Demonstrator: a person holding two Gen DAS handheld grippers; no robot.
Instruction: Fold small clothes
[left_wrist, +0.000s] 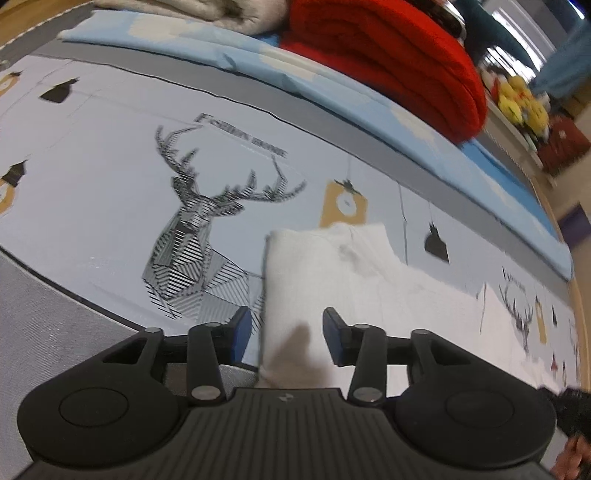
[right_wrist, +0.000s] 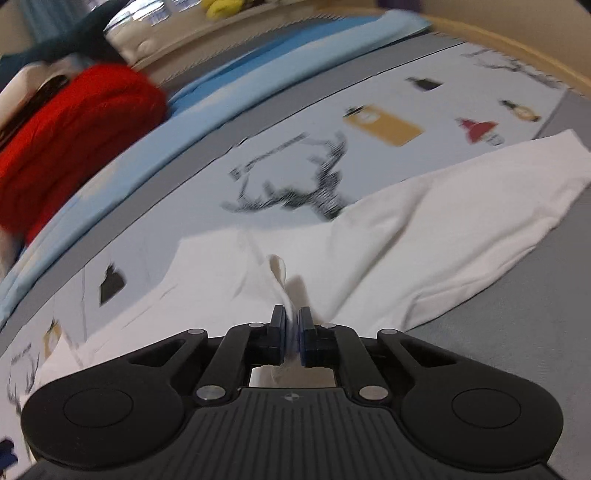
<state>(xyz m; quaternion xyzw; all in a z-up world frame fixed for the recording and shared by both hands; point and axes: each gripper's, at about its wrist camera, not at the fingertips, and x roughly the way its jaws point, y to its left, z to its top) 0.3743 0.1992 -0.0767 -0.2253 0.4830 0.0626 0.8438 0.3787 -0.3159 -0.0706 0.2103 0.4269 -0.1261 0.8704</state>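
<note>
Right claw (right_wrist: 292, 334): clenched on a pinched ridge of the white garment (right_wrist: 406, 229), thin cloth bunched between the pads. Left claw (left_wrist: 287, 334): released, jaws astride a folded edge of the same garment, pads clear of it. Garment itself: spread across the deer-print bed sheet (left_wrist: 110, 206), toward the bed's near edge. Soft, light, limp by the look; likely to sag and crease, so best taken at hems or corners. Farther off: red blanket (left_wrist: 399, 62) along the bed's far edge.
</note>
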